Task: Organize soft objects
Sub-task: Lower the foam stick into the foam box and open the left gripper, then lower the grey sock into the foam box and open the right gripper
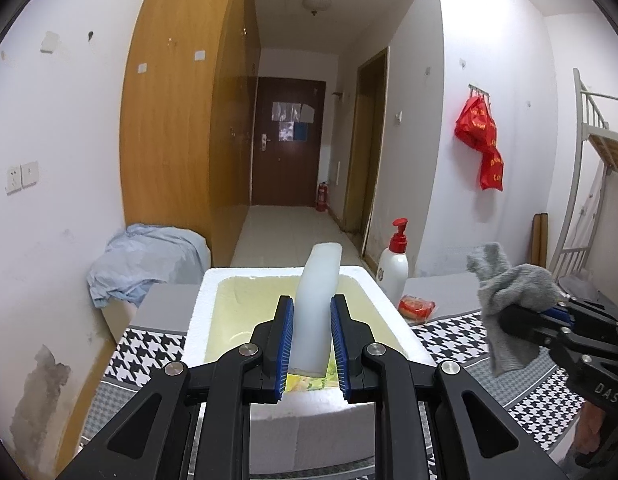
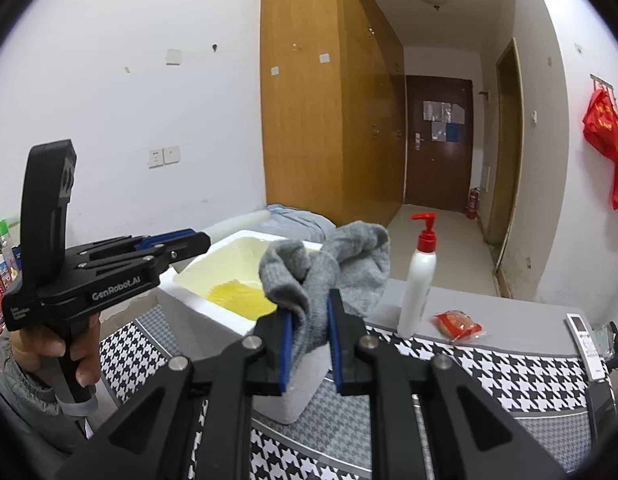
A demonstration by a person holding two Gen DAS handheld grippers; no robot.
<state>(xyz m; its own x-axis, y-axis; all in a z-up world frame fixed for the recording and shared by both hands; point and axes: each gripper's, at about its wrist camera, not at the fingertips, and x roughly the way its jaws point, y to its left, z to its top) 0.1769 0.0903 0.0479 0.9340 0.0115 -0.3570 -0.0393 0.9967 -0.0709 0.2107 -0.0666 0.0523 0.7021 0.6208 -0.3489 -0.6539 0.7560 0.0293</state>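
Observation:
My left gripper (image 1: 312, 312) is shut on a pale white soft block (image 1: 317, 292) that stands up between its blue pads, over the open white foam box (image 1: 213, 292). In the right wrist view the left gripper (image 2: 197, 240) hangs at the box's (image 2: 189, 300) near left rim, held by a hand; the block is hidden there. My right gripper (image 2: 311, 312) is shut on a grey sock (image 2: 333, 268), bunched above the jaws, beside the box's right corner. From the left wrist view the same sock (image 1: 509, 292) hangs from the right gripper (image 1: 509, 316) at the right.
A white pump bottle with a red cap (image 2: 419, 280) and a red snack packet (image 2: 457, 324) stand on the houndstooth cloth (image 2: 489, 364) right of the box. A white remote (image 2: 585, 340) lies at the far right. Blue cloth (image 1: 145, 260) is heaped behind the box.

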